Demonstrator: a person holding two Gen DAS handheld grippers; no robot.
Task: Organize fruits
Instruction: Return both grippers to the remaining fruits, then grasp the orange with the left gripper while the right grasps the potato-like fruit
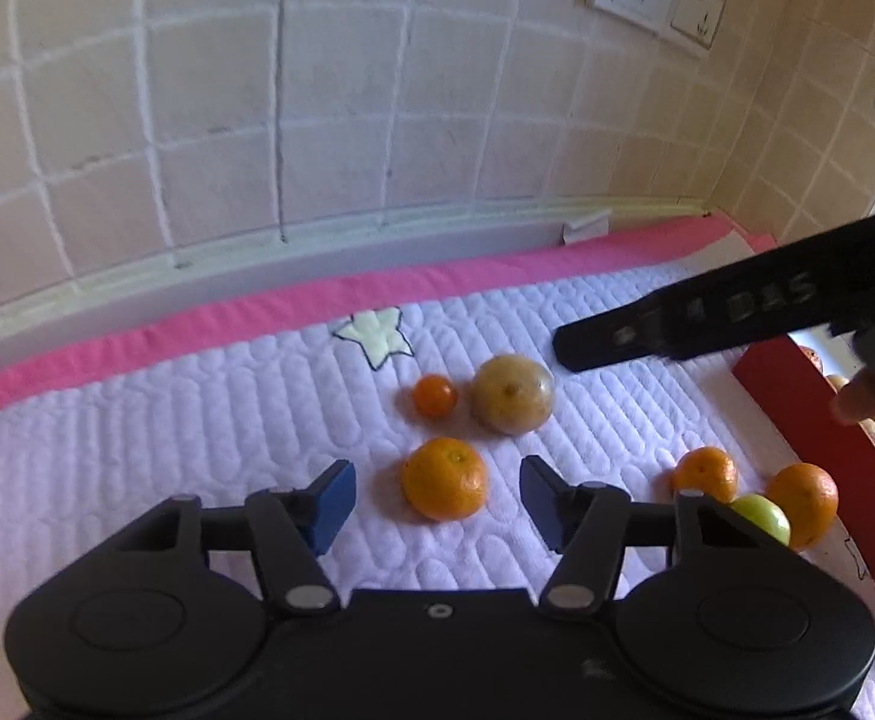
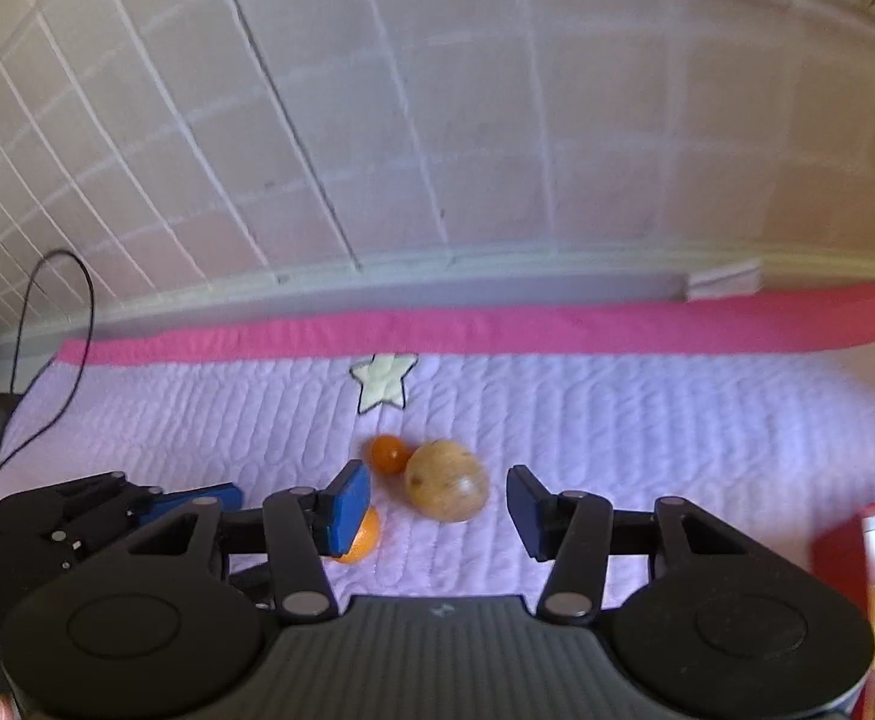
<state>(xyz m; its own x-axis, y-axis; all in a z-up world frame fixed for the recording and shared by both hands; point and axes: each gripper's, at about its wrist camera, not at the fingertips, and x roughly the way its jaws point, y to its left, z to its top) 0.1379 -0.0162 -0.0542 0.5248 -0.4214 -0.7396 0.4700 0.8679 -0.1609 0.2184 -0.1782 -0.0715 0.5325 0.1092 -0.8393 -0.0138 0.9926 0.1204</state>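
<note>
In the left wrist view my left gripper [image 1: 435, 495] is open, its jaws standing either side of an orange [image 1: 445, 478] on the quilted mat. Beyond it lie a small tangerine [image 1: 435, 395] and a large tan round fruit [image 1: 512, 394]. To the right lie two more oranges [image 1: 706, 471] [image 1: 803, 501] and a green fruit [image 1: 764, 516]. In the right wrist view my right gripper [image 2: 439, 507] is open and empty, just short of the tan fruit [image 2: 448, 481], with the tangerine [image 2: 389, 453] behind and an orange [image 2: 360, 537] partly hidden by its left finger.
A red box [image 1: 827, 468] holding fruit stands at the right edge of the mat; it also shows in the right wrist view [image 2: 839, 546]. The mat [image 1: 137, 420] has a pink border and a star patch [image 1: 374, 336]. A tiled wall stands behind. A black cable [image 2: 47, 360] hangs at far left.
</note>
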